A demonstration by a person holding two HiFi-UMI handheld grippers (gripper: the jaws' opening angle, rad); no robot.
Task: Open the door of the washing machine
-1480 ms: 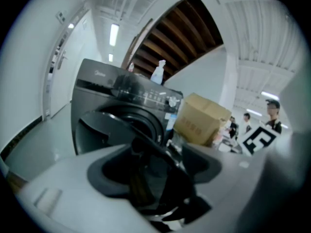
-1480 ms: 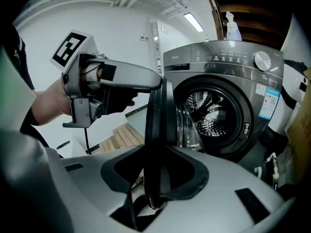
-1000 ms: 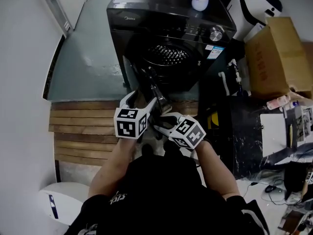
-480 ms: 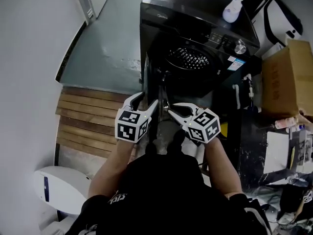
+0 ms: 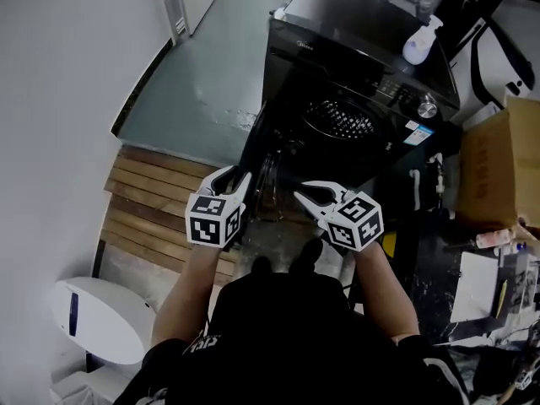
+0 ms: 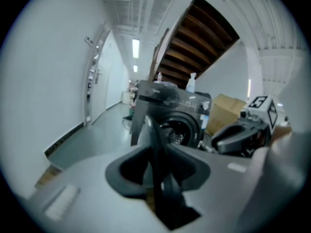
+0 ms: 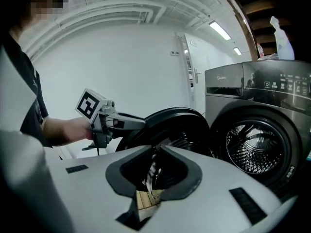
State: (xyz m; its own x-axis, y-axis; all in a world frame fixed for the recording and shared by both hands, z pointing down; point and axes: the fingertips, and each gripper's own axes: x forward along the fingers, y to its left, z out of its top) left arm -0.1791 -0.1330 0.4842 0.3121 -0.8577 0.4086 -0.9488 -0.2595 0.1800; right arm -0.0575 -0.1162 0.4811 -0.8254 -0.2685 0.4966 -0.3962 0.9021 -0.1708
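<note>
We can read one word for certain: "Midea", small and pale, on the top front band of the washing machine, beyond the jaws of the right gripper and up to their right. Further right along that band, the control panel carries a row of small symbols and print that we cannot make out. A blue-and-white sticker on the machine's front, ahead and right of those jaws, is too small to read. Red print on the cardboard box, far to their right, is blurred. Up and left of the jaws, a marker cube shows a black-and-white square code.
</note>
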